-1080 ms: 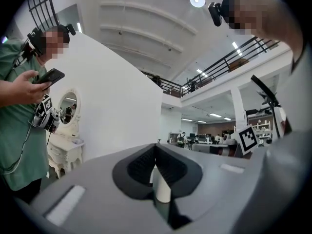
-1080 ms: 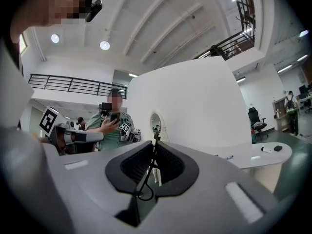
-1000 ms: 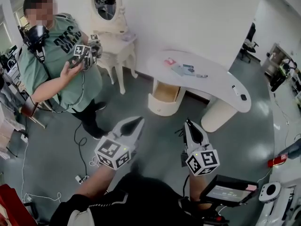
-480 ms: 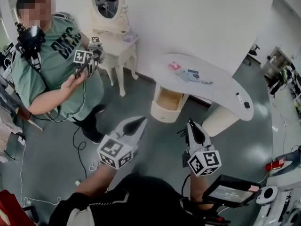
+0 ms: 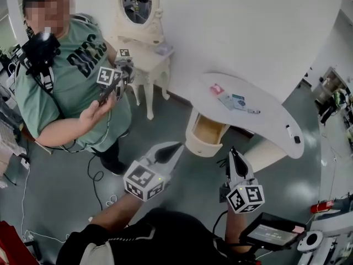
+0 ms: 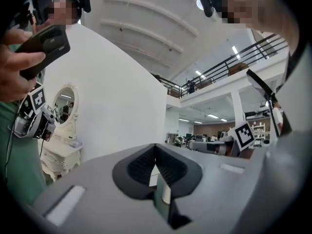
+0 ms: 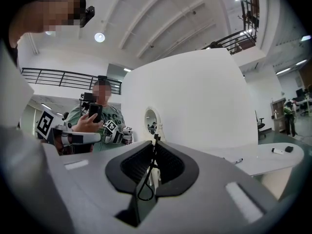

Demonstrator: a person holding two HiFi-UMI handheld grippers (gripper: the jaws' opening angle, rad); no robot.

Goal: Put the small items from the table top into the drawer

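Observation:
The white curved table (image 5: 265, 127) stands ahead and to the right in the head view. On it lie a red item (image 5: 216, 89), some cards (image 5: 234, 101), a pen (image 5: 252, 111) and, at the far end, a marker (image 5: 290, 131) with a small black item (image 5: 298, 139). Under the table's left end is its open drawer (image 5: 208, 130), which shows a bare wooden inside. My left gripper (image 5: 167, 152) (image 6: 156, 147) is shut with nothing in it and held level, short of the table. My right gripper (image 5: 234, 158) (image 7: 155, 139) is also level, its jaws closed on a thin black cord loop (image 7: 144, 189).
A person in a green shirt (image 5: 71, 70) stands at the left, holding a phone and another gripper (image 5: 113, 76). A white dressing table with an oval mirror (image 5: 144, 48) is against the wall. Cables lie on the grey floor (image 5: 99, 170). A screen (image 5: 270, 235) is at the lower right.
Both grippers have been carried forward toward the table, which now looks nearer, with the drawer's inside more in view. Their jaws have not changed.

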